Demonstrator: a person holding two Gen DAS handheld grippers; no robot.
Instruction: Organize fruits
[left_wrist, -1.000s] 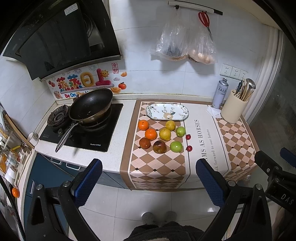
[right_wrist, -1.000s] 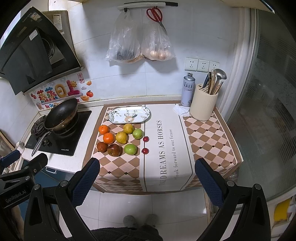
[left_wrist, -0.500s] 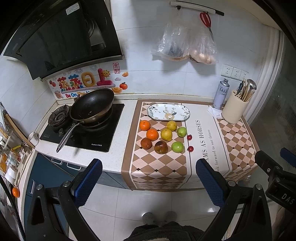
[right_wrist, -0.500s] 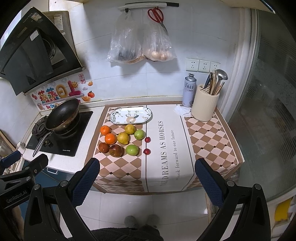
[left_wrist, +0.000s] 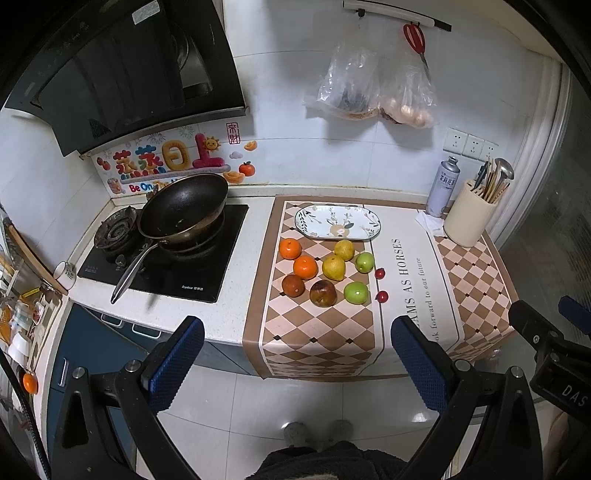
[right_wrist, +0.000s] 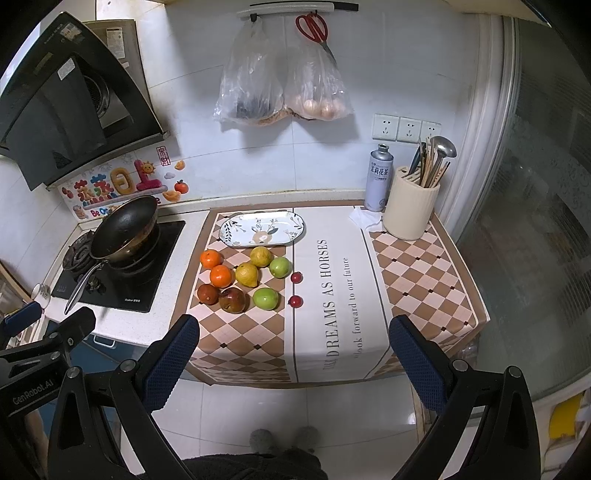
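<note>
Both the left tongs (left_wrist: 297, 352) and right tongs (right_wrist: 294, 349) hang wide and empty, off the table's (left_wrist: 236, 295) front edge. The fruits (left_wrist: 334, 267) sit grouped mid-table, just in front of the plate (left_wrist: 338, 222) near the back edge.

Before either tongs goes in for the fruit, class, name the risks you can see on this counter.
1. The two small red fruits sit loose on the cloth beside the green ones; a nudge could probably roll them off.
2. The fruits are packed close, so closing on the yellow fruit may knock its neighbours.
3. The plate lies behind the whole cluster, so carrying over it risks dropping fruit onto others.
</note>
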